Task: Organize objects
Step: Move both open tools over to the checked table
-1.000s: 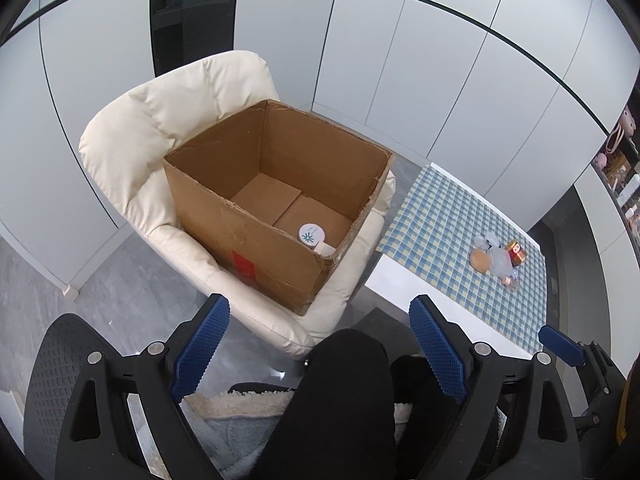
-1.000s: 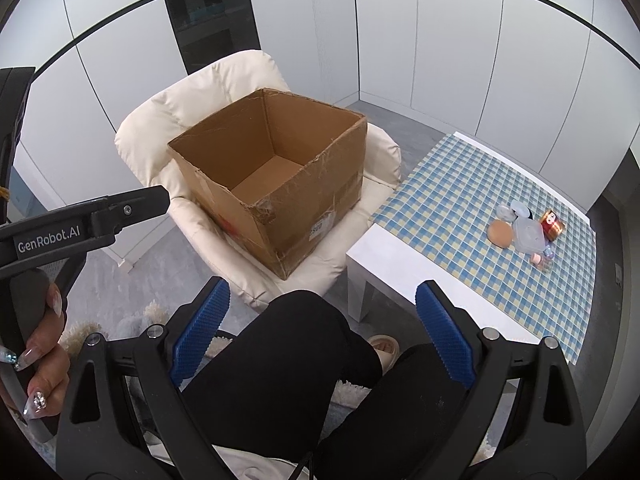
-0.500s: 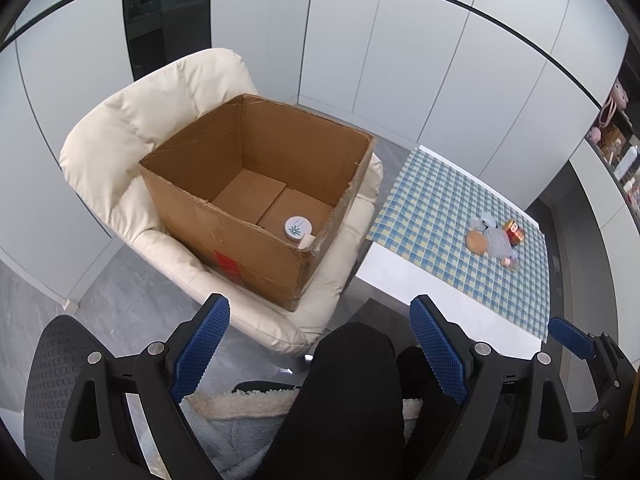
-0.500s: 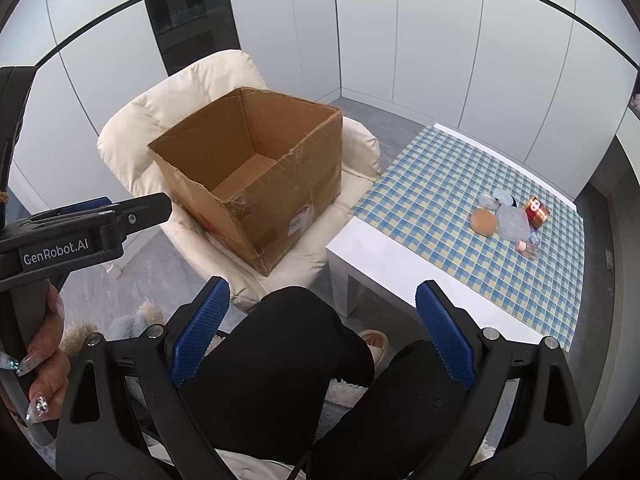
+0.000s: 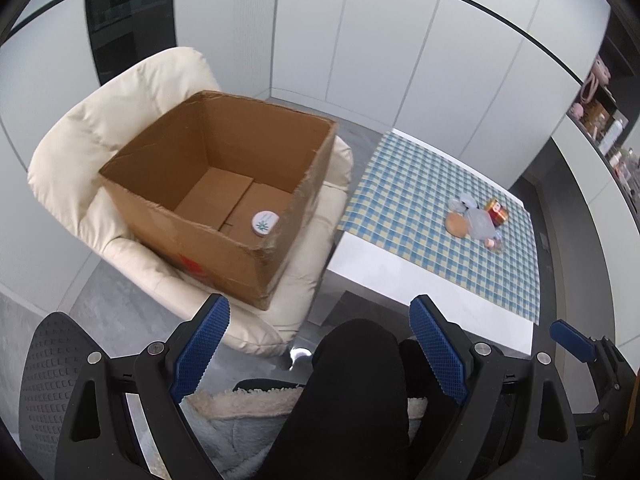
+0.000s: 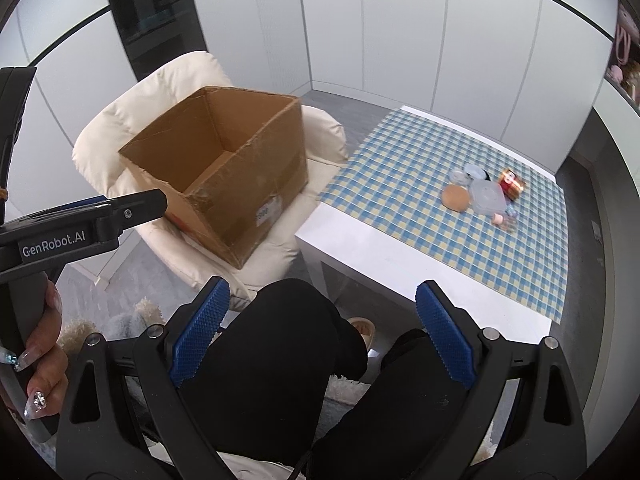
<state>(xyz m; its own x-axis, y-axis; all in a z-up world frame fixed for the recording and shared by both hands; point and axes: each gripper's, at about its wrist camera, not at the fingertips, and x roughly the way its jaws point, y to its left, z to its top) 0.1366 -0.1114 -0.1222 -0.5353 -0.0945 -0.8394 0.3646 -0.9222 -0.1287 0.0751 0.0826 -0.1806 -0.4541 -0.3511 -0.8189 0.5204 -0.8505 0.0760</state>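
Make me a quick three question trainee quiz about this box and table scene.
1. True or false: the box sits on the table.
2. What lies inside the box?
A. a white round tub
B. a red can
C. nothing
3. Fill in: both grippers, left and right, are ____ and hold nothing.

Key:
1. False; it sits on the cream chair.
2. A, the tub; the can is on the table.
3. open

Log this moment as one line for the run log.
left gripper: open, empty | right gripper: open, empty | brown cardboard box on cream armchair: holds white round lid | small items cluster on checked tablecloth: untouched
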